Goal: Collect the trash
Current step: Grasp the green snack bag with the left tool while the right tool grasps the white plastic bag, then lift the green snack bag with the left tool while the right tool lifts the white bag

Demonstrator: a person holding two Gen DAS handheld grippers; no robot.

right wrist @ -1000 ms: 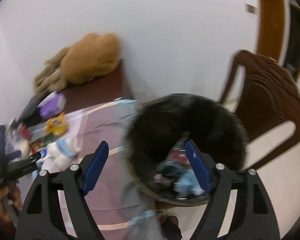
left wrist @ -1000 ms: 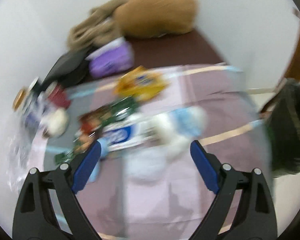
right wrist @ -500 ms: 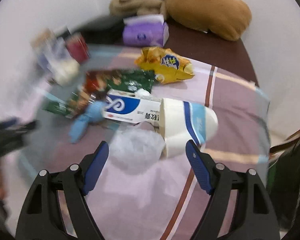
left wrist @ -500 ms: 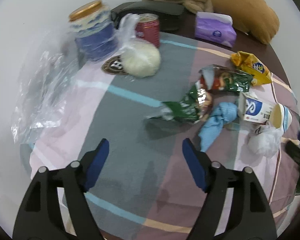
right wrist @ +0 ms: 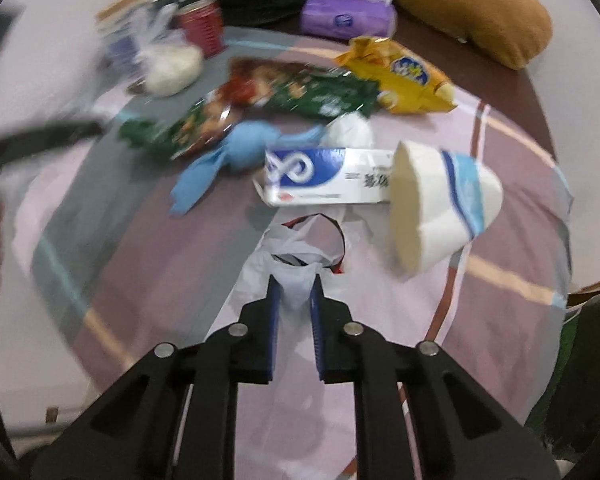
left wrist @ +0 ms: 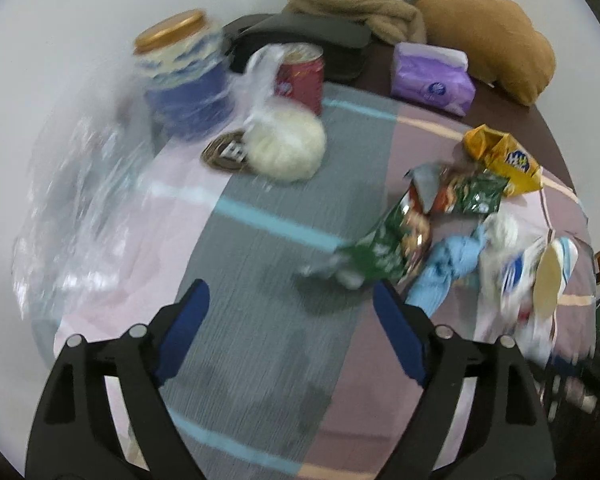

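The right gripper [right wrist: 296, 280] has just closed its jaws on the white plastic bag [right wrist: 300, 252] near the table's [right wrist: 500, 304] right edge (bag bunched between the pads). The left gripper [left wrist: 288, 312] hangs wide open, empty, with the green snack wrapper [left wrist: 384, 244] just to its far right.

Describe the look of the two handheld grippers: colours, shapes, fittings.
Both look alike. The left gripper and the right gripper have matte black frames with triangular cut-outs, round silver pivot bolts, and flat blue pads on the fingers. No cables, markings or sleeves are visible.
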